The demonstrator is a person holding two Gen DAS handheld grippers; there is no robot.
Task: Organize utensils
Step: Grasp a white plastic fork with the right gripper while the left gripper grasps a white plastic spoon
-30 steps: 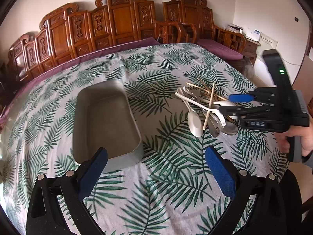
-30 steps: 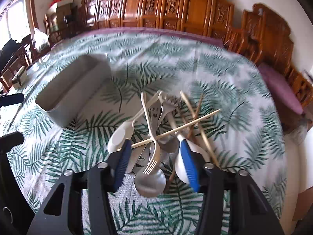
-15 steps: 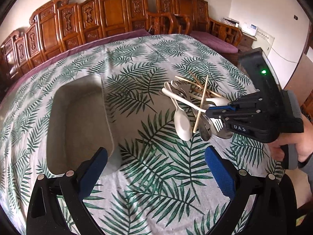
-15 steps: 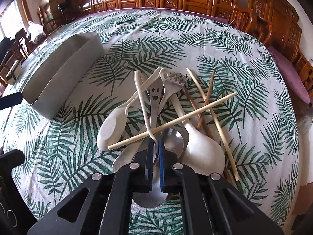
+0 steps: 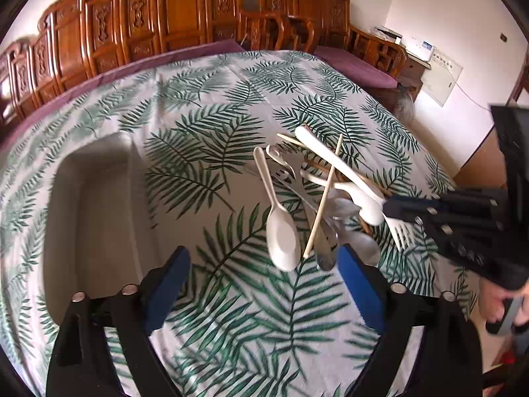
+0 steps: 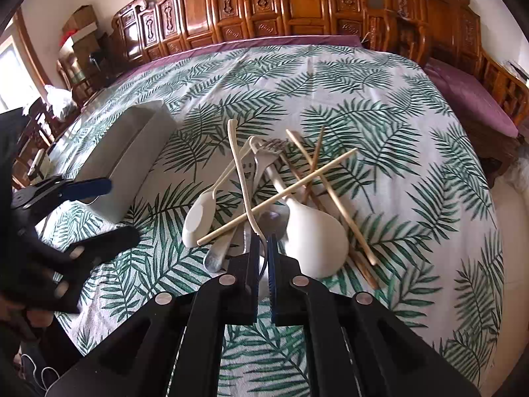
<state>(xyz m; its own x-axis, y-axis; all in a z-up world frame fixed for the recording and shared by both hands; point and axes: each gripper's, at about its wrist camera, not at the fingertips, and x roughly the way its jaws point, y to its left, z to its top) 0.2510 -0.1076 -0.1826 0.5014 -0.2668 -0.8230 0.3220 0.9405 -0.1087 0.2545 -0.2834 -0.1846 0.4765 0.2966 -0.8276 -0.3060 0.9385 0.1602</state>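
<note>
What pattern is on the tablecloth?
Green palm-leaf fronds on white tablecloth; clearest in the right wrist view.

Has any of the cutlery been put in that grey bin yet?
No: in the left wrist view the grey bin shows only its bare inside, and the cutlery pile lies on the tablecloth beside it.

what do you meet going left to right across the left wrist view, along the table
grey tray → small white spoon → pale chopstick → large white spoon → white fork → right tongs, shut on the white fork
</note>
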